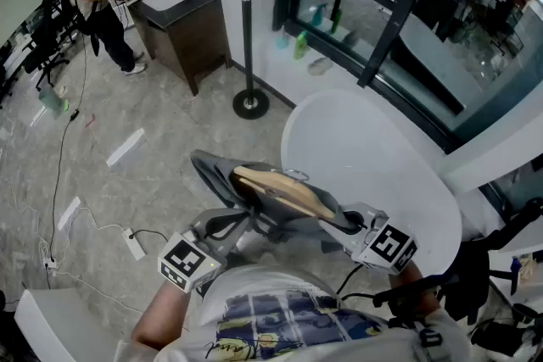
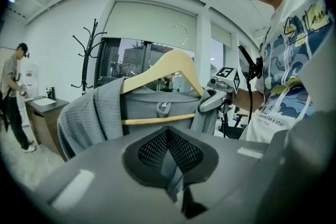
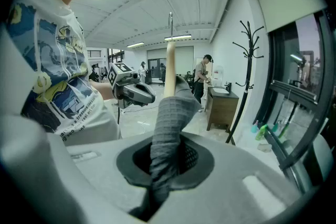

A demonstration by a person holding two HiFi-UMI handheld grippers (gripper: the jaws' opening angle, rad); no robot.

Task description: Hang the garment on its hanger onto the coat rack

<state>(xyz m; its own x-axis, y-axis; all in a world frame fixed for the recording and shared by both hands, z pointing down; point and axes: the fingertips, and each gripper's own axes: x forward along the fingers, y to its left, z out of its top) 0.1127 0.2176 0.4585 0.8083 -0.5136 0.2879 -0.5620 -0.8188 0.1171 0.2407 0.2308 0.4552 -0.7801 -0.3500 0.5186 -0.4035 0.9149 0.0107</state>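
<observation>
The grey garment [image 3: 170, 107] on its wooden hanger [image 2: 157, 68] rises straight out of my right gripper [image 3: 165, 157], whose jaws are clamped on the fabric. My left gripper [image 2: 168, 136] seems to pinch a thin fold. The coat rack [image 1: 247, 13] stands well ahead of both, so I'd keep the hanger level and carry it high.

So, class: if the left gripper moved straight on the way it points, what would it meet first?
Probably the grey garment draped on the wooden hanger, though depth is unclear.
</observation>
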